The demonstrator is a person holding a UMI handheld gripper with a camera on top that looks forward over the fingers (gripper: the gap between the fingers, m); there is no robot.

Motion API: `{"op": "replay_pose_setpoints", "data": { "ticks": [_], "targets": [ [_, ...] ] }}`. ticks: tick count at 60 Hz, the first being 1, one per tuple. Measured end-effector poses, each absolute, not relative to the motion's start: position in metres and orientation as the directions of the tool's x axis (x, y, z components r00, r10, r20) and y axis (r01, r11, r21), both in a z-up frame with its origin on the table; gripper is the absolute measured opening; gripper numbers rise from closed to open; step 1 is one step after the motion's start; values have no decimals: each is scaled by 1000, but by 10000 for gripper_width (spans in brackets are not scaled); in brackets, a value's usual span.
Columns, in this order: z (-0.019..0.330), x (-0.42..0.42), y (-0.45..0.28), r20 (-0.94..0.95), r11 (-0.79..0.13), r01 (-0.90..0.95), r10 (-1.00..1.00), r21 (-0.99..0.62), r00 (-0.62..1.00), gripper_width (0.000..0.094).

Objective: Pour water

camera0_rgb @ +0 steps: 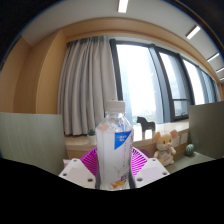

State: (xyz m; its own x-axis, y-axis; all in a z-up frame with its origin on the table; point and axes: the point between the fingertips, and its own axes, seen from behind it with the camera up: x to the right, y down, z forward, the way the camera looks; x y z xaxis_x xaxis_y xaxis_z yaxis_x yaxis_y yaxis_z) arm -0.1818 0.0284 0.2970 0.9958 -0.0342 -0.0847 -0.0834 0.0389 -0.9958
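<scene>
Though contact seems likely, upright water bottle (pixel 116 140) between hand-held gripper (pixel 115 175) pads, window sill (pixel 180 158) beyond.

The bottle (pixel 116 140) between the fingers is clear, with a white cap and a white-and-blue label. The pads (pixel 91 160) beside it are magenta. Beyond the fingers, the curtain (pixel 88 85) is grey and a small toy (pixel 165 146) is beige and cream.
</scene>
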Motion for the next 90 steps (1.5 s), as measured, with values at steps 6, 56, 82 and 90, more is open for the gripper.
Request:
{"op": "replay_pose_setpoints", "data": {
  "ticks": [6, 56, 82, 90],
  "targets": [
    [283, -137, 26, 42, -8, 42, -143, -999, 989, 385],
    [101, 13, 30, 37, -146, -20, -376, -989, 926, 398],
    [89, 3, -7, 19, -187, -46, -328, -981, 944, 764],
    [80, -25, -37, 13, -212, -45, -267, -976, 964, 767]
  ]
}}
